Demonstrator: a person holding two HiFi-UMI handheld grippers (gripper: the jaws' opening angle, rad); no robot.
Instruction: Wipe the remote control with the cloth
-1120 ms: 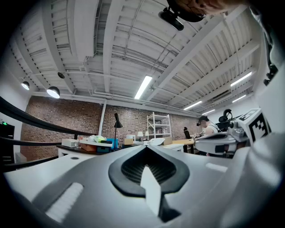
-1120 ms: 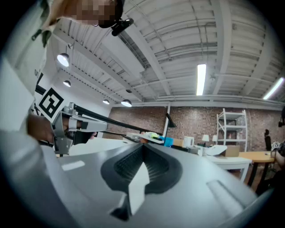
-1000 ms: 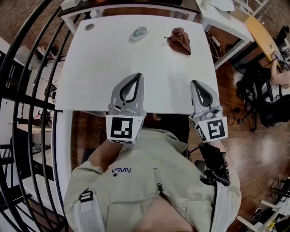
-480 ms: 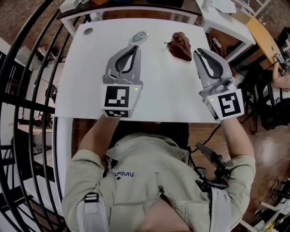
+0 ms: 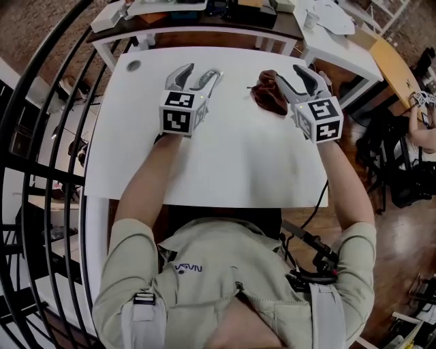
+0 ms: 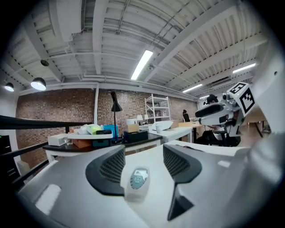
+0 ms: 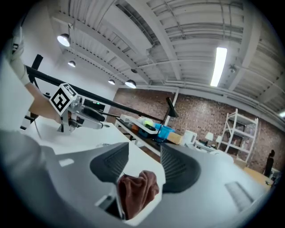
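Observation:
A small grey remote control with a blue-green face lies on the white table, between the pads of my left gripper. Those jaws have just been opening and do not touch it. In the head view the left gripper covers most of the remote. The crumpled brown cloth lies at the table's far right. My right gripper hangs over its right side. Its jaws have also just been opening. In the right gripper view the cloth sits low between the pads, not pressed by them.
A small round grey disc sits at the table's far left corner. A dark desk with boxes and a lamp stands behind the table. A white desk is at the back right, and a black railing runs along the left.
Both grippers have travelled from the table's near edge to its far side, the left to the remote and the right to the cloth. Both pairs of jaws went from shut to open.

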